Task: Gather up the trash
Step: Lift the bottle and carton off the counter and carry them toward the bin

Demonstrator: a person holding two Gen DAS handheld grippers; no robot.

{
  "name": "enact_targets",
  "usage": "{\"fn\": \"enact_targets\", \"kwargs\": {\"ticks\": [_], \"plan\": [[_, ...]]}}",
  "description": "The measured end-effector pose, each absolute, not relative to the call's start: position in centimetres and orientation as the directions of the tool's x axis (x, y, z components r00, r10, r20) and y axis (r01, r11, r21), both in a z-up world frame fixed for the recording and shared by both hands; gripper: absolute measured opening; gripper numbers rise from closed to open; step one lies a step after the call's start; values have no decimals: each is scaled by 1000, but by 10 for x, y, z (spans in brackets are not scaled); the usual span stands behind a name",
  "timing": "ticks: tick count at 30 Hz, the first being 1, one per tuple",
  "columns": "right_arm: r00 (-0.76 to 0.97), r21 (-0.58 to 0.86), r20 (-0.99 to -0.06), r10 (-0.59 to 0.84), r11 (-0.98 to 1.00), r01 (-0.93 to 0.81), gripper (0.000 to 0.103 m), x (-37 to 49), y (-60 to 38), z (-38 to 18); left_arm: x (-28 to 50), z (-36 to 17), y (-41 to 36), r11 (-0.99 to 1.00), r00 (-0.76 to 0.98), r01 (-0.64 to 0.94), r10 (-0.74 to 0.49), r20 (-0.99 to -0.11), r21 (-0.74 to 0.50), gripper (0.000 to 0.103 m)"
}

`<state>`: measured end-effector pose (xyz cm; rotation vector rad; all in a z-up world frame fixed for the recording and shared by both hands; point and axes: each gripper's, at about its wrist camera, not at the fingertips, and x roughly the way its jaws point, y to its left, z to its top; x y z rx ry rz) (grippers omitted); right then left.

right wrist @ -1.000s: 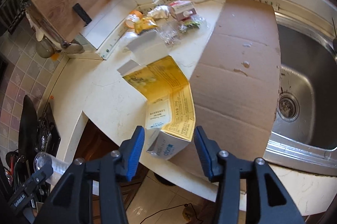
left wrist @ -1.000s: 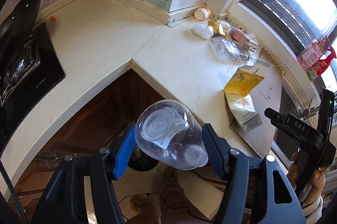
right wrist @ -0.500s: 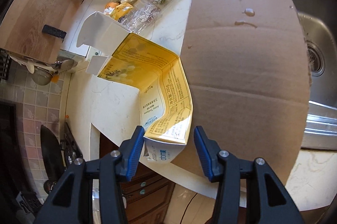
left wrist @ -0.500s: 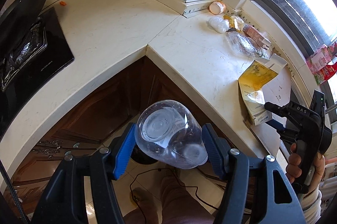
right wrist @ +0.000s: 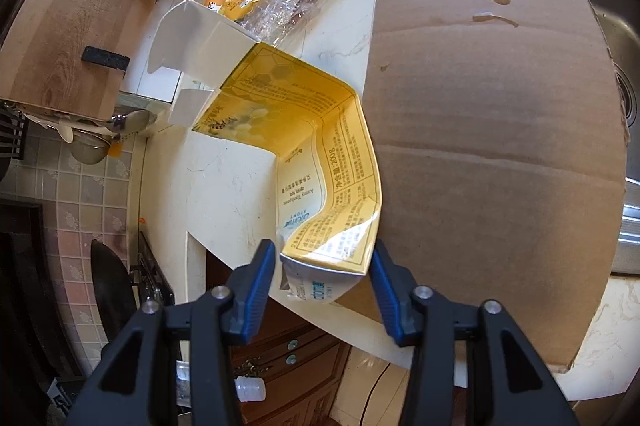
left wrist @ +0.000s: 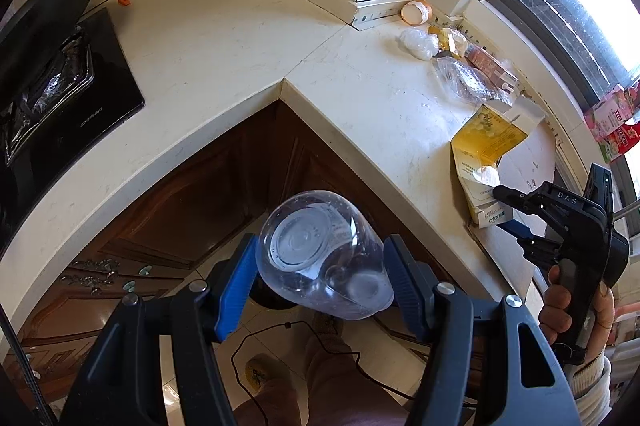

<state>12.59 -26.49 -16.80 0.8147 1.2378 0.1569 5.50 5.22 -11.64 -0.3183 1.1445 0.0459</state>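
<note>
My left gripper (left wrist: 320, 276) is shut on a clear empty plastic bottle (left wrist: 320, 254), held out in front of the counter above the floor. My right gripper (right wrist: 324, 274) is open, its blue fingers on either side of the near end of a flattened yellow carton (right wrist: 320, 161) that lies on the counter edge beside a brown cardboard sheet (right wrist: 492, 129). The carton (left wrist: 484, 161) and the right gripper (left wrist: 520, 222) also show in the left wrist view. More trash, clear plastic wrappers (left wrist: 464, 81) and a crumpled white wad (left wrist: 416, 41), lies farther along the counter by the window.
A cream L-shaped counter (left wrist: 224, 57) wraps round dark wood cabinets (left wrist: 208, 201). A black stove (left wrist: 60, 93) is at the left. A steel sink (right wrist: 628, 97) lies to the right of the cardboard. A wooden board (right wrist: 68, 9) leans on the wall. A person's leg (left wrist: 320, 386) stands on the tiled floor.
The right gripper has closed in on the yellow carton until its fingers flank the near end. The left gripper has drawn back slightly from the counter, still holding the bottle.
</note>
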Motion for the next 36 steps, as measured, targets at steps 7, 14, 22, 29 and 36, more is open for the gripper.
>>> {"fn": "enact_targets", "kwargs": {"ticks": [7, 14, 22, 29, 36], "plan": [[409, 594, -777, 478, 771, 229, 40, 121, -255, -155, 48, -116, 52, 961, 425, -191, -105, -899, -202, 62], [421, 595, -750, 511, 798, 93, 40, 104, -235, -129, 43, -114, 53, 967, 436, -178, -88, -896, -181, 62], [396, 508, -756, 521, 849, -147, 40, 54, -187, -98, 30, -136, 64, 972, 413, -181, -63, -908, -150, 62], [344, 391, -817, 463, 883, -258, 40, 22, -150, -129, 18, -185, 70, 977, 362, -166, -62, -930, -130, 62], [306, 275, -877, 370, 909, -312, 40, 10, -122, -185, 19, -251, 64, 987, 303, -127, -61, -951, -103, 62]]}}
